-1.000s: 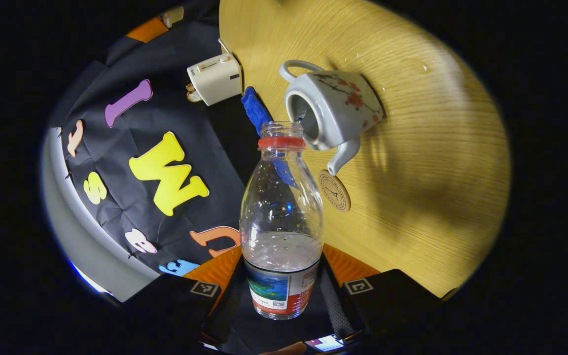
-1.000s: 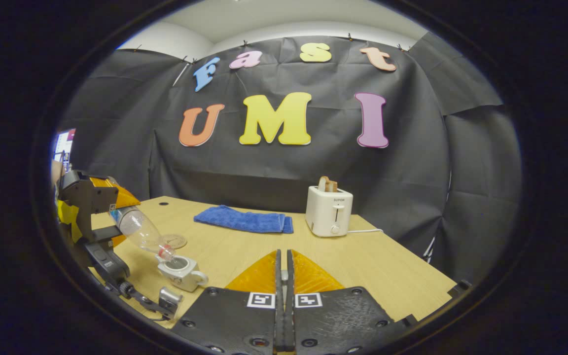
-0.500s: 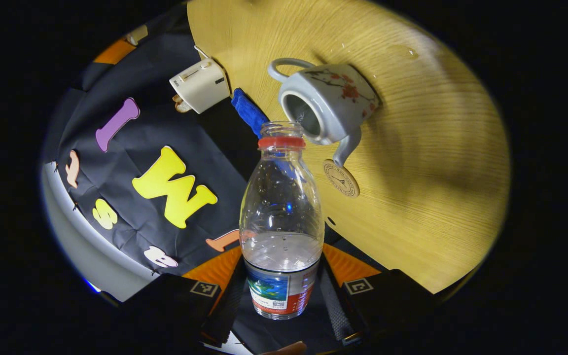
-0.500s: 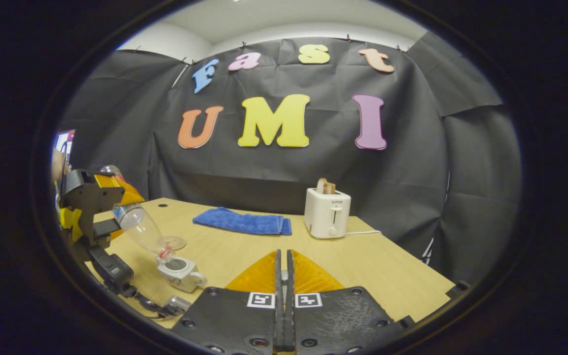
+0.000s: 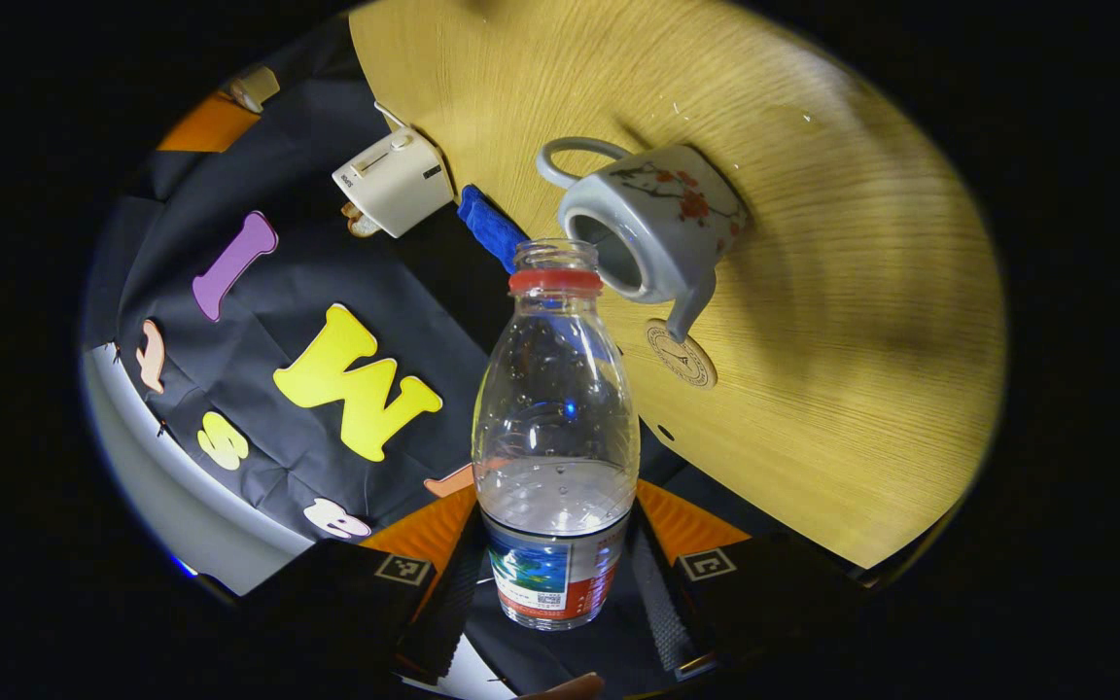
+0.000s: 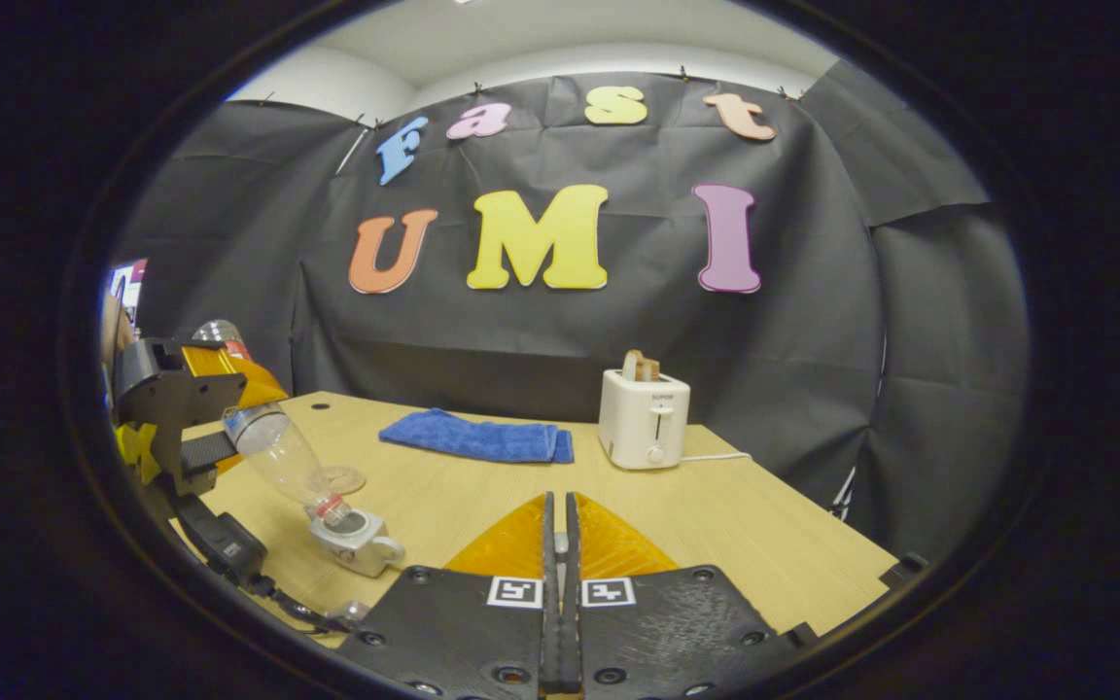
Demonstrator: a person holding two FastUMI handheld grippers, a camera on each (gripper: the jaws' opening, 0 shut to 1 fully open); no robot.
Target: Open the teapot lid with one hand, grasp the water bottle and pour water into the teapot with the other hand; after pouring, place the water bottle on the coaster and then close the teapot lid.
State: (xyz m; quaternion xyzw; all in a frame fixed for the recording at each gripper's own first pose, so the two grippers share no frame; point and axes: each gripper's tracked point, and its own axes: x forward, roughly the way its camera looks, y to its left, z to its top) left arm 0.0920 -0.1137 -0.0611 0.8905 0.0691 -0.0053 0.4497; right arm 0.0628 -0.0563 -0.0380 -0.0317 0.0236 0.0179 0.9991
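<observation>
Spillage is our risk: the left gripper [image 5: 555,569] clamps the water bottle [image 5: 556,428] tilted over the open teapot [image 5: 652,228]. Any sideways drift wets the table [image 5: 813,292]. Our right gripper [image 6: 560,544] is pressed closed, seemingly empty.

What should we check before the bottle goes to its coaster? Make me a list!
1. Left gripper shut on the water bottle: ok.
2. Teapot lid off, mouth open: ok.
3. Bottle mouth over the teapot opening: ok.
4. Pouring finished: cannot tell; some water remains in the bottle.
5. Coaster bare, beside the spout: ok.
6. Right gripper holding the lid: cannot tell; its fingers look closed together.
</observation>
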